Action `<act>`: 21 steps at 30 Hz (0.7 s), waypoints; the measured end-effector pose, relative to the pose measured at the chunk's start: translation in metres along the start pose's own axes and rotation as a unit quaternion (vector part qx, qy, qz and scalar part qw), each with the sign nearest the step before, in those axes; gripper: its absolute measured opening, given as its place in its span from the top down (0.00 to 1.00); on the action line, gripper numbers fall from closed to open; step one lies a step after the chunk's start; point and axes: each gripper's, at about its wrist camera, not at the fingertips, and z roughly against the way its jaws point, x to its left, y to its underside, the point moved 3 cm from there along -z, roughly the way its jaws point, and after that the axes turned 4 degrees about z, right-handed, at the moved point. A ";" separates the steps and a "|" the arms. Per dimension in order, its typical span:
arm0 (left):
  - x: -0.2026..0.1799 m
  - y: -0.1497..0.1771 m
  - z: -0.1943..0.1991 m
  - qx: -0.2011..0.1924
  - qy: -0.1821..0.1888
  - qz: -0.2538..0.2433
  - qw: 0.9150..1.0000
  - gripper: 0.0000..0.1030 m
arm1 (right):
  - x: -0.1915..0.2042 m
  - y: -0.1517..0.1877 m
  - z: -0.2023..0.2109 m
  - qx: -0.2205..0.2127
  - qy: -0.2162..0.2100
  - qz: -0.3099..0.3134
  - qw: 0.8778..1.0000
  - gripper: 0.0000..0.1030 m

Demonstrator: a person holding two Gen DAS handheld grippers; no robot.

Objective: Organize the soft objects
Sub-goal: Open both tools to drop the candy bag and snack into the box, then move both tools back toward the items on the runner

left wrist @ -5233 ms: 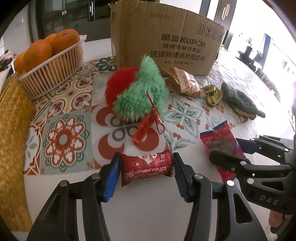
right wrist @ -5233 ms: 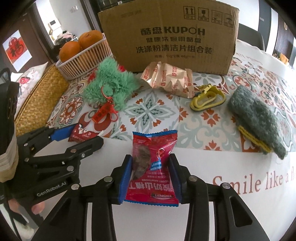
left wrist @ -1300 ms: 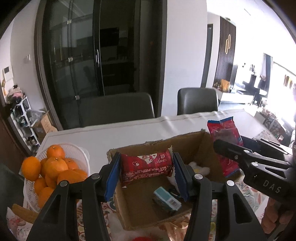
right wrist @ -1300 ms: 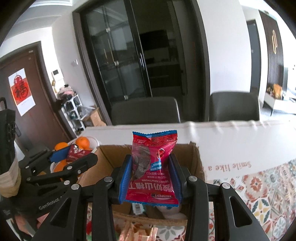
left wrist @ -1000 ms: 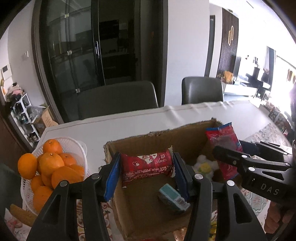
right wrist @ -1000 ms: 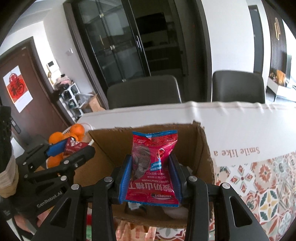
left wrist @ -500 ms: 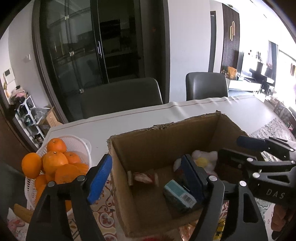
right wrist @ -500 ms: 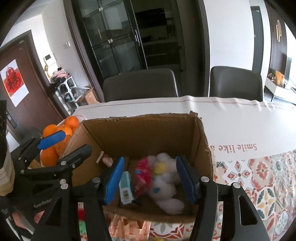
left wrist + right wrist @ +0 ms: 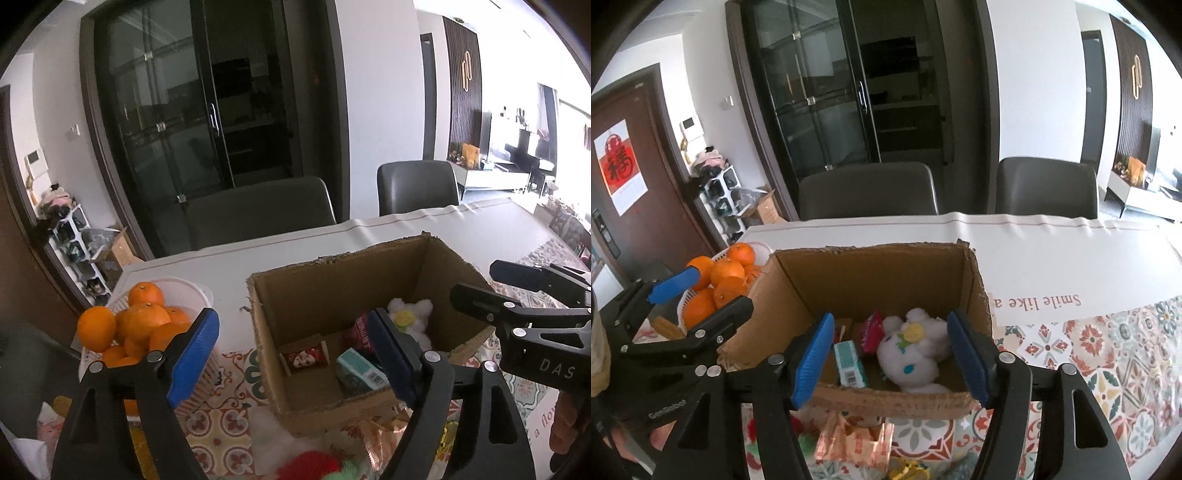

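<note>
Both held level above the cardboard box (image 9: 886, 273), left claw (image 9: 295, 354) and right claw (image 9: 890, 363) spread wide, gripping nothing. Small red packet (image 9: 304, 357) flat on box floor, long axis across, below left claw; red snack bag (image 9: 870, 330) tilted beside white plush (image 9: 916, 349) and teal carton (image 9: 851, 363), under right claw.

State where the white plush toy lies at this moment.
In both wrist views, the white plush toy lies inside the cardboard box, at its right end, beside a red snack packet.
</note>
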 end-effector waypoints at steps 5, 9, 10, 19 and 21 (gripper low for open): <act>0.003 0.004 0.020 -0.008 -0.001 0.000 1.000 0.17 | 0.009 0.002 0.017 -0.010 -0.001 0.005 1.000 0.33; 0.005 0.007 0.037 -0.015 -0.006 -0.003 1.000 0.14 | 0.016 0.005 0.031 -0.016 0.001 0.010 1.000 0.31; 0.007 0.009 0.040 -0.017 -0.009 -0.003 1.000 0.14 | 0.018 0.006 0.033 -0.016 0.003 0.010 1.000 0.30; 0.015 0.024 0.067 -0.020 -0.019 -0.005 1.000 0.11 | 0.034 0.018 0.052 -0.023 -0.002 0.015 1.000 0.28; 0.017 0.030 0.072 -0.020 -0.021 -0.009 1.000 0.10 | 0.036 0.023 0.054 -0.022 -0.003 0.015 1.000 0.26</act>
